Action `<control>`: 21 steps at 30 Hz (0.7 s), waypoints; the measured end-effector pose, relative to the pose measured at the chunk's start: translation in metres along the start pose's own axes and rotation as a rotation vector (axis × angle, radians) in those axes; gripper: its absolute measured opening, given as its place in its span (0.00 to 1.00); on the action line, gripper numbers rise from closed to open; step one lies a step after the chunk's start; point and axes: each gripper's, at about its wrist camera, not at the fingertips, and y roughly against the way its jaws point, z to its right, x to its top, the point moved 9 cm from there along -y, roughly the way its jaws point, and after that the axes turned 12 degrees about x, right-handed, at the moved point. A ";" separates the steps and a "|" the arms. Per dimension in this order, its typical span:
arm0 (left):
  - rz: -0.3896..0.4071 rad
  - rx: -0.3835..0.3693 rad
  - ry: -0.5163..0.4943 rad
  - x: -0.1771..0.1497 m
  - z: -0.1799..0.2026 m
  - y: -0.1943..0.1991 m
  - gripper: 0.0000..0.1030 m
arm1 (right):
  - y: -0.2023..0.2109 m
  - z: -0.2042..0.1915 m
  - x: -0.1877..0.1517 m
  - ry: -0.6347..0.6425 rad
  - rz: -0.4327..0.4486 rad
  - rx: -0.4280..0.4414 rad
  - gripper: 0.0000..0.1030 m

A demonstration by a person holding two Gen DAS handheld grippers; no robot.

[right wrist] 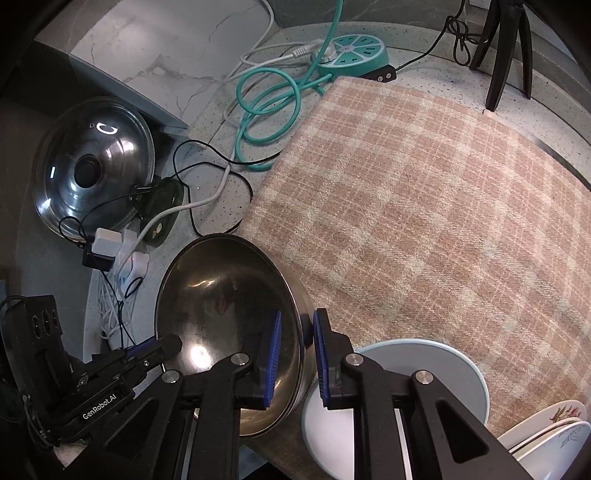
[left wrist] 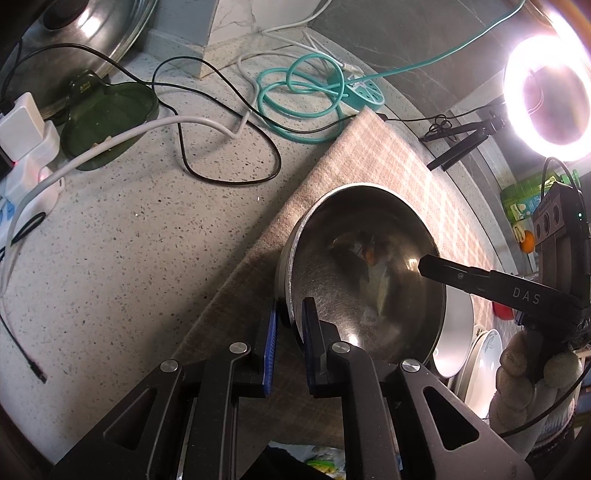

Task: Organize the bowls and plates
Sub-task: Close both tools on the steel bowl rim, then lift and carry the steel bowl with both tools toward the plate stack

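Bowl (left wrist: 365, 273): near rim hidden behind left gripper (left wrist: 290, 332) fingers; reflections inside blurred, unreadable.
White plate (right wrist: 391, 402): left part covered by bowl wall and right gripper (right wrist: 297, 354); lower part behind gripper frame.
Patterned plates (right wrist: 554, 428): cut off by picture edge; count unclear.
Pot lid (left wrist: 99, 26): top cut by frame edge.
Ring light (left wrist: 550, 96): overexposed, centre detail lost.
Green packet (left wrist: 524, 203): print too small to read.
Cloth (right wrist: 424, 203): right side runs out of frame.

Both grippers are black, angular frames with round silver screws and ribbed blue pads. The left gripper (right wrist: 168, 347) bears white "GenRobot.AI" lettering; the right gripper (left wrist: 424, 264) reads "DAS". A knitted glove (left wrist: 528, 373) covers the right hand.
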 end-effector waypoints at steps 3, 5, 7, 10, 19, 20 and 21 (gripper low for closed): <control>-0.001 0.000 0.000 0.000 0.000 0.000 0.09 | 0.000 0.000 0.000 -0.001 0.000 -0.006 0.15; -0.002 0.001 0.001 0.000 0.000 0.000 0.09 | 0.000 0.000 0.000 -0.004 0.004 -0.007 0.15; -0.003 0.001 0.004 0.001 0.000 -0.001 0.09 | 0.001 0.000 -0.001 -0.005 0.006 -0.007 0.15; -0.004 0.003 0.008 0.000 0.000 -0.001 0.09 | 0.002 0.000 -0.002 -0.020 0.010 0.003 0.15; -0.003 0.009 0.014 0.000 0.000 0.000 0.09 | 0.004 0.000 -0.004 -0.032 0.019 -0.001 0.15; 0.000 0.011 0.016 0.001 0.000 0.000 0.09 | 0.005 0.000 -0.004 -0.035 0.022 0.001 0.15; 0.003 0.012 0.018 0.001 0.000 0.001 0.09 | 0.005 0.000 -0.004 -0.039 0.024 0.006 0.15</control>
